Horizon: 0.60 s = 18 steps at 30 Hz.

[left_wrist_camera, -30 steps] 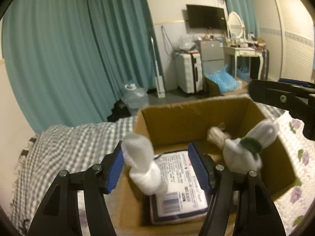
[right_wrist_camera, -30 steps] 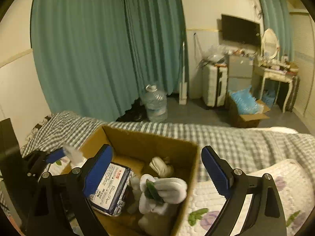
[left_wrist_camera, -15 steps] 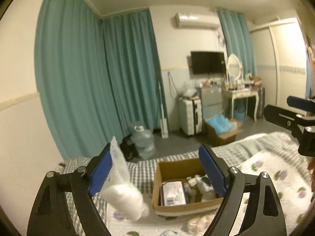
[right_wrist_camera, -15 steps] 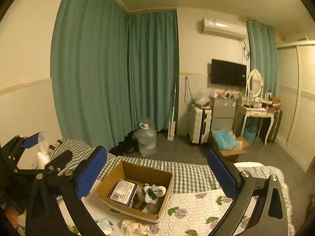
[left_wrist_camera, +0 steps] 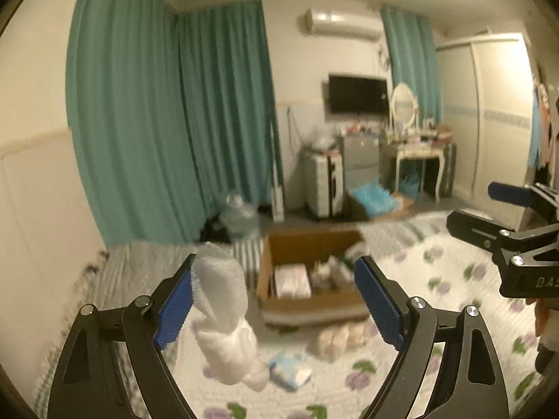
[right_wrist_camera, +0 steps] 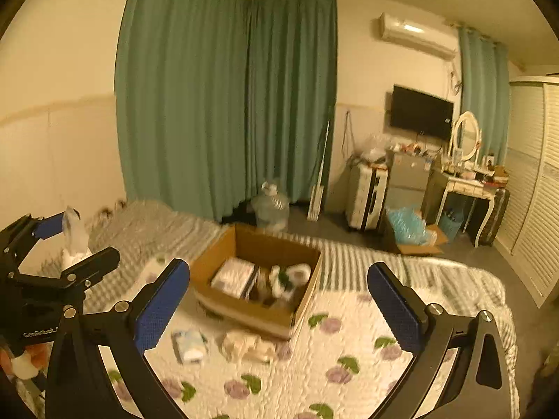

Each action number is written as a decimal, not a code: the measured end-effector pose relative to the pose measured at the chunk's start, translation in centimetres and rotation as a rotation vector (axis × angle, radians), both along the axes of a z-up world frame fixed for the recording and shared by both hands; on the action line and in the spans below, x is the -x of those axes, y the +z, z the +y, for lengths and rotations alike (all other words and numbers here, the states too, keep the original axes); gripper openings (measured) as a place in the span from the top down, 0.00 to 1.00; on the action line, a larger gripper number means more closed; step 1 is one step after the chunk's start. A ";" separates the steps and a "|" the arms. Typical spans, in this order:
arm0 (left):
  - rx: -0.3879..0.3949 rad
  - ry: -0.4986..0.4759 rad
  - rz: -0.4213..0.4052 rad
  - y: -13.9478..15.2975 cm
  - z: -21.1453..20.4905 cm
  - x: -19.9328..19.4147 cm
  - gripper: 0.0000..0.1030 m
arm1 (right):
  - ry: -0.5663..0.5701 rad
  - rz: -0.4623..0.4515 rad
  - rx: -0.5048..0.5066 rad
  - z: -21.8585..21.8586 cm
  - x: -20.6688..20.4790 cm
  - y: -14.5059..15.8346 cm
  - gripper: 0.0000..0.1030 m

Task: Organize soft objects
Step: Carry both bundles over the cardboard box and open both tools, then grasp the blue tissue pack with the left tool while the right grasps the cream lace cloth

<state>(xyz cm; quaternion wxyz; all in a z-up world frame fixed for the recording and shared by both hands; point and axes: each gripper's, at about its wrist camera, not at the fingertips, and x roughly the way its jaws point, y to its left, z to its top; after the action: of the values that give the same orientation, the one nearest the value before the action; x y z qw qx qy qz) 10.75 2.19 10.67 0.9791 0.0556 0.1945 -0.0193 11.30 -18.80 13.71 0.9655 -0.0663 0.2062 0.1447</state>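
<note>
White and soft, a plastic-wrapped bundle [left_wrist_camera: 225, 324] clings to the left blue pad of the left claw [left_wrist_camera: 276, 305] in the left wrist view. The jaws stand wide, so the bundle seems stuck to one pad or barely caught, not squeezed. Beyond it, an open cardboard box [left_wrist_camera: 307, 300] sits on the bed's floral quilt [left_wrist_camera: 436, 331], already holding a flat packet and several white rolled items. Two loose soft things lie on the quilt just in front of the box: a pale beige bundle [left_wrist_camera: 340, 338] and a small blue-and-white pack [left_wrist_camera: 290, 372]. The other claw's black frame shows at the right edge.

From the right wrist view, the right claw [right_wrist_camera: 277, 309] is wide and holds nothing. The box [right_wrist_camera: 258, 279] lies ahead and below, with the beige bundle [right_wrist_camera: 249, 347] and the blue-and-white pack [right_wrist_camera: 188, 345] near its closest wall. At far left, the left claw [right_wrist_camera: 66, 241] hangs high, the white bundle [right_wrist_camera: 75, 241] at its upper finger.

The step appears to be mid-sorting: one bundle needs delivering into the box, which calls for lowering the left claw over the opening and shaking or wiping the bundle free. The right claw could then fetch a loose item.

Compared with a second ago, both claws have pulled far up and back from the box, and the bundle has come along instead of dropping in.
</note>
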 end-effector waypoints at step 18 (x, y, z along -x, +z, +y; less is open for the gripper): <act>0.113 0.037 0.335 -18.4 0.9 -8.5 0.15 | 0.038 0.316 0.044 2.9 -13.3 -20.2 0.01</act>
<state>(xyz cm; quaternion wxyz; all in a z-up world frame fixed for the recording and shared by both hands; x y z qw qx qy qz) 19.24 3.09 -7.71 0.9348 -0.0071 0.3546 -0.0211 24.59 -15.94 -6.50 0.9163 -0.0678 0.3575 0.1670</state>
